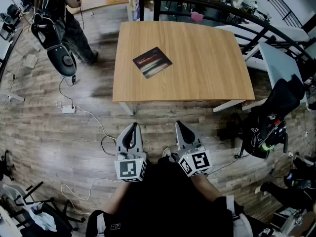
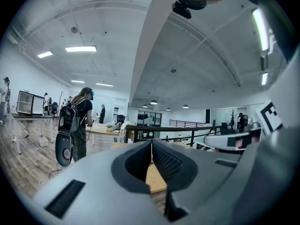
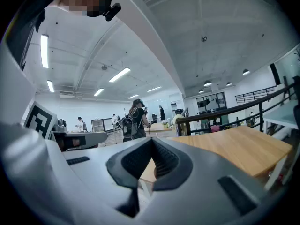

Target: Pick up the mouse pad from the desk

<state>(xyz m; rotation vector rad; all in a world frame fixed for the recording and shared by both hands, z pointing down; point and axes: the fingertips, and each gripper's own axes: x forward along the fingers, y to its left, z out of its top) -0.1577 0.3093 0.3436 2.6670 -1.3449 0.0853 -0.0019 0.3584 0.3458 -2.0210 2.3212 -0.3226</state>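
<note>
The mouse pad (image 1: pixel 152 62) lies flat on the desk (image 1: pixel 207 78), a little left of centre in the upper middle of the head view. It is turned so that its corners point at the desk's sides, and it sits well in from every edge.

Nothing has hold of it. The left gripper (image 1: pixel 131 134) and the right gripper (image 1: pixel 181 131) hang side by side at the lower middle of the frame, over the floor and well short of the desk's near edge. Each is clenched on nothing, as each gripper's own view shows (image 2: pixel 151 145) (image 3: pixel 152 143).

The step in hand looks like the reach. The pad seems thin, so one gripper should probably open, come in low and level over the near edge, and take a corner, perhaps after sliding the pad toward the edge.

The desk top around the pad is bare, which leaves free room to slide. A dark railing (image 1: pixel 207 4) runs behind the far edge, a cable (image 1: pixel 91 116) trails on the floor at lower left, and a person with a backpack (image 1: pixel 59 14) stands well apart at upper left.
</note>
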